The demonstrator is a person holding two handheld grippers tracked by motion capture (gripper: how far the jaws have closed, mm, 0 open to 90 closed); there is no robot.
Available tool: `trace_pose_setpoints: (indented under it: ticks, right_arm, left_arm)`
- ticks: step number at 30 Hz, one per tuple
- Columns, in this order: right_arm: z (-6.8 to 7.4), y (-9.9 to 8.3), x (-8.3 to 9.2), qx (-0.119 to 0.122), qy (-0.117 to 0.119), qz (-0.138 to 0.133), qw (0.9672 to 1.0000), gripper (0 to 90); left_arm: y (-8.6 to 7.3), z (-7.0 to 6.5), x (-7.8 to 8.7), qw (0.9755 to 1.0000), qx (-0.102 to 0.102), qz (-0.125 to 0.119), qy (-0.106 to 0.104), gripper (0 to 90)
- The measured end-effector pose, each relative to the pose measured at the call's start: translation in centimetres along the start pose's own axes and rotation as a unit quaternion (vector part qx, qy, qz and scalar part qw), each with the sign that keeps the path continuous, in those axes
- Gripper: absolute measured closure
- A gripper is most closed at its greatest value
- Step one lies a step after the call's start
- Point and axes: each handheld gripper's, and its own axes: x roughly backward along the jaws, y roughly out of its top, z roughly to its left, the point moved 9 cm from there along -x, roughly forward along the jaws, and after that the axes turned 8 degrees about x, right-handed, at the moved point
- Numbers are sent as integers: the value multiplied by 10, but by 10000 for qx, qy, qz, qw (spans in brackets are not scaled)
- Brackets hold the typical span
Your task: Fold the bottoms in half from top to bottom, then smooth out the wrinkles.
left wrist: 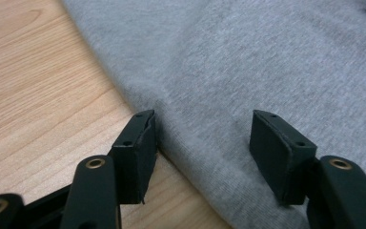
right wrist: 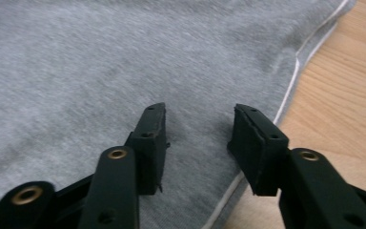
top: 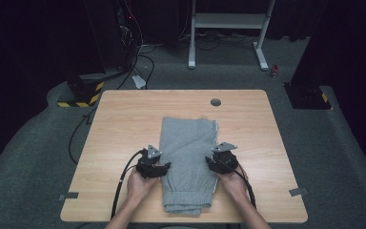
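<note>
A folded grey garment (top: 188, 160) lies in the middle of a wooden desk (top: 124, 124), its long axis running from the near edge toward the far edge. The person holds a claw at each long side: the left claw (top: 158, 168) at the garment's left edge, the right claw (top: 214, 164) at its right edge, both about level and equally close. In the left gripper view the jaws stand apart, straddling the rounded fold with nothing pinched. In the right gripper view the jaws are also apart, hovering over cloth just inside a white-stitched hem (right wrist: 290, 81) that the high view barely shows. The next pinch probably depends on each claw closing across its own edge.
</note>
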Motion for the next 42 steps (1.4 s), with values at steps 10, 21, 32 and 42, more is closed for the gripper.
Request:
trace_pose_setpoints:
  ticks: [10, 21, 32, 42]
  right_arm:
    - [-16, 8, 1, -639, 86, 95, 9979, 516]
    - [-41, 17, -1, -1384, 2, -89, 9903, 483]
    - [-56, 28, -27, -1595, -303, 150, 9866, 466]
    - [-57, 29, -43, -1446, -465, 379, 9877, 472]
  left_arm:
    - [15, 10, -2, 9988, 431, -4, -231, 412]
    - [47, 37, -17, 9958, 901, -12, -156, 388]
    - [57, 49, -41, 9949, 967, 284, 84, 352]
    - [70, 47, -59, 9955, 582, 411, 630, 350]
